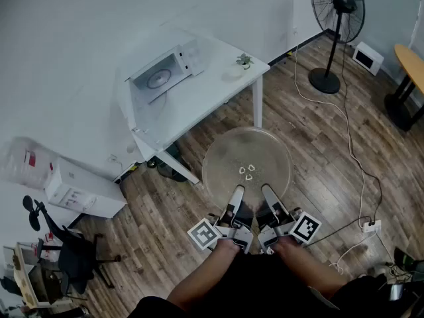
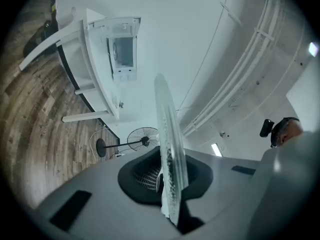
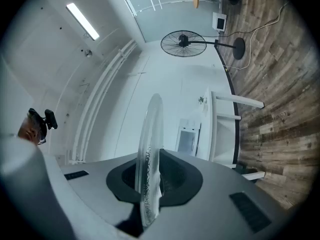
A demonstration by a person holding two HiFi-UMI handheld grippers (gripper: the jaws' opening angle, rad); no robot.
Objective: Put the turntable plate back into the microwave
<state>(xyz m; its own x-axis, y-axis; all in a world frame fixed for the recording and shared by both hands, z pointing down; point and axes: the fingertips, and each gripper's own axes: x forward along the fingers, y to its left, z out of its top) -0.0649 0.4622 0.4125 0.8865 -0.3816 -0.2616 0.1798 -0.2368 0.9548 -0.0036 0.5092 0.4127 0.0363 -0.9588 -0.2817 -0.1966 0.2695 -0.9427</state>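
A slip is judged the main risk. The round clear glass turntable plate point(image 1: 246, 159) is gripped only at its near rim, by the left gripper point(image 1: 236, 194) and the right gripper point(image 1: 268, 194) set close side by side. Most of its weight is therefore carried out beyond the grip, above the brown wood-plank floor point(image 1: 318, 144). If the plate is tilted or swung sharply, the smooth glass could be levered out of the pads and shattered. A second risk is expected at the opening of the white microwave oven point(image 1: 165, 71), where the far rim could be knocked against the frame or the open door if the plate is not kept level.

In each gripper view the jaws are seen pressed onto the plate's rim, with the glass wedged edge-on between the dark pads.

The plate is held in the air in front of the person, well apart from the white table point(image 1: 218, 95) on which the microwave stands. It is seen as a flat transparent disc through which the floorboards show. Three small pale lugs are grouped near its centre.
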